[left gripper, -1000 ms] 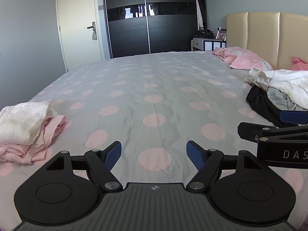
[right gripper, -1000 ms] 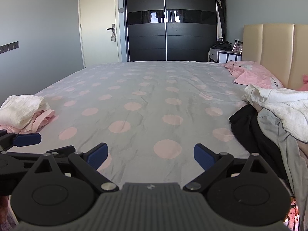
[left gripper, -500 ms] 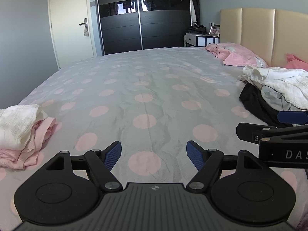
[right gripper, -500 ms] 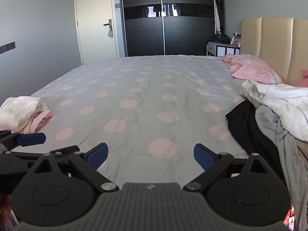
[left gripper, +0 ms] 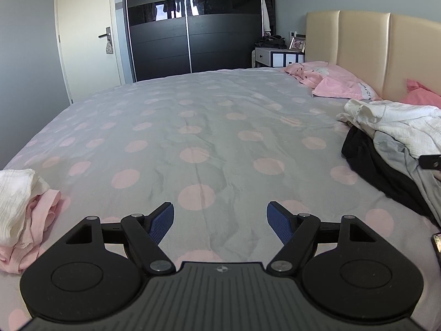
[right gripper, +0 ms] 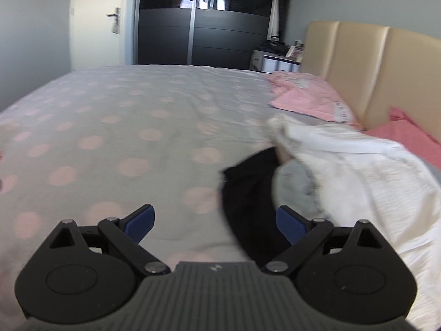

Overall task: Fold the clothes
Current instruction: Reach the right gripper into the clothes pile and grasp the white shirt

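- Left tool (left gripper: 220, 220): jaws spread wide, nothing between them; it hangs over bare bedspread (left gripper: 198, 127), judged to be waiting its turn.
- Right tool (right gripper: 215, 224): jaws released and empty, aimed at the heap's near edge, apparently to pick the next garment. View blurred.
- Unfolded heap, headboard side of the bed: white textured garment (right gripper: 358, 165) on top, grey garment (right gripper: 295, 182) beneath, black garment (right gripper: 248, 193) spilling toward the bed's middle.
- Finished stack, far left of the bed: white folded piece (left gripper: 16, 201) upon pink folded piece (left gripper: 41, 220), kept well apart from the heap, leaving the middle open as folding space.
- Containers: no basket or box visible; clothes lie directly on the bedspread.
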Motion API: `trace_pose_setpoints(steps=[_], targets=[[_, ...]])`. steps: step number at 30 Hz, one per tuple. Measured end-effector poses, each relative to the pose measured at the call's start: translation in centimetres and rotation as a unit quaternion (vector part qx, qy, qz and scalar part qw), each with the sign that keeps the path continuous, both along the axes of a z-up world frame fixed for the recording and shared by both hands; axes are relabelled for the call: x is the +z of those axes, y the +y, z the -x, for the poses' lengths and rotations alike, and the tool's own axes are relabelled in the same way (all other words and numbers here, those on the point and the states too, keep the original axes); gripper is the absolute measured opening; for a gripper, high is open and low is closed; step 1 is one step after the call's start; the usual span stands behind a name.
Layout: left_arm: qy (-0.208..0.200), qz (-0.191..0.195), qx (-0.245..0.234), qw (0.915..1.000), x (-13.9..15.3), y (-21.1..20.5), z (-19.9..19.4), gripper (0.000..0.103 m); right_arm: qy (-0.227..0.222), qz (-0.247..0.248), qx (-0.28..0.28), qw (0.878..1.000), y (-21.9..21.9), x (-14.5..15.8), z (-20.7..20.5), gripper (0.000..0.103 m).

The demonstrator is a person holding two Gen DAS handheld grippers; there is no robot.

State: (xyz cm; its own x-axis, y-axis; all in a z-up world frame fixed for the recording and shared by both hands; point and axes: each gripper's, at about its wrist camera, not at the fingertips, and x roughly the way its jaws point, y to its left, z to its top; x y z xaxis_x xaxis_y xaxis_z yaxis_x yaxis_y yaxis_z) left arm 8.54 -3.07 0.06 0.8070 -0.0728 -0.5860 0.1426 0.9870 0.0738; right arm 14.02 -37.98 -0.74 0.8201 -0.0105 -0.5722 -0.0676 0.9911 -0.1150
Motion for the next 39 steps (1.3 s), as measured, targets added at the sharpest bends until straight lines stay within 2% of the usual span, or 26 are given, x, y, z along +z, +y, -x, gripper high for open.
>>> trace_pose_setpoints(steps=[3, 5, 7, 10, 14, 18, 19, 20, 21, 23, 25, 26, 27, 33, 36, 39], targets=[[0.009, -0.007, 0.009, 0.9999, -0.8, 0.2, -1.1, 0.074, 0.007, 0.018, -0.038, 0.999, -4.1, -0.9, -2.2, 0.094], [0.017, -0.011, 0.014, 0.9997, -1.5, 0.3, -1.8, 0.074, 0.012, 0.032, -0.057, 0.998, -6.3, -1.8, -3.9, 0.085], [0.022, -0.014, 0.018, 0.9995, -2.2, 0.6, -2.5, 0.074, 0.021, 0.037, -0.067, 0.997, -8.1, -2.8, -5.6, 0.082], [0.035, -0.02, 0.027, 0.9988, -3.4, 1.1, -3.3, 0.074, 0.032, 0.034, -0.082, 0.996, -10.0, -4.4, -7.9, 0.076], [0.059, -0.023, 0.04, 0.9972, -5.1, 1.7, -4.2, 0.074, 0.051, 0.034, -0.1, 0.993, -11.8, -6.4, -10.7, 0.061], [0.072, -0.023, 0.045, 0.9961, -6.1, 2.0, -4.7, 0.074, 0.07, 0.035, -0.117, 0.99, -12.9, -8.2, -12.6, 0.058], [0.074, -0.023, 0.046, 0.9959, -6.2, 2.0, -4.8, 0.074, 0.072, 0.045, -0.122, 0.989, -12.9, -8.5, -12.9, 0.045], [0.076, -0.023, 0.046, 0.9958, -6.3, 2.0, -4.9, 0.074, 0.072, 0.049, -0.125, 0.988, -13.0, -8.5, -13.1, 0.036], [0.077, -0.023, 0.046, 0.9957, -6.4, 2.0, -5.0, 0.074, 0.071, 0.041, -0.127, 0.988, -13.2, -8.3, -13.1, 0.033], [0.079, -0.019, 0.047, 0.9956, -6.3, 2.0, -5.0, 0.074, 0.068, 0.014, -0.133, 0.989, -13.7, -7.5, -12.9, 0.021], [0.078, -0.011, 0.047, 0.9958, -6.2, 2.0, -4.9, 0.074, 0.061, -0.013, -0.138, 0.989, -14.1, -6.4, -12.5, 0.017], [0.077, -0.008, 0.045, 0.996, -6.0, 2.0, -4.9, 0.074, 0.055, -0.025, -0.138, 0.989, -14.2, -5.7, -12.2, 0.012], [0.076, -0.006, 0.043, 0.9962, -5.9, 1.9, -4.8, 0.074, 0.049, -0.033, -0.136, 0.989, -14.2, -5.1, -11.8, 0.012], [0.053, -0.008, 0.019, 0.9984, -4.5, 1.0, -3.5, 0.074, 0.041, -0.071, -0.055, 0.995, -10.9, -1.2, -9.8, 0.008], [0.039, -0.003, 0.011, 0.9992, -3.4, 0.7, -2.6, 0.074, 0.035, -0.089, 0.012, 0.995, -7.2, 0.9, -8.3, 0.008], [0.022, 0.004, 0.004, 0.9997, -2.2, 0.6, -1.6, 0.074, 0.037, -0.115, 0.092, 0.988, -2.4, 2.8, -6.0, 0.008]])
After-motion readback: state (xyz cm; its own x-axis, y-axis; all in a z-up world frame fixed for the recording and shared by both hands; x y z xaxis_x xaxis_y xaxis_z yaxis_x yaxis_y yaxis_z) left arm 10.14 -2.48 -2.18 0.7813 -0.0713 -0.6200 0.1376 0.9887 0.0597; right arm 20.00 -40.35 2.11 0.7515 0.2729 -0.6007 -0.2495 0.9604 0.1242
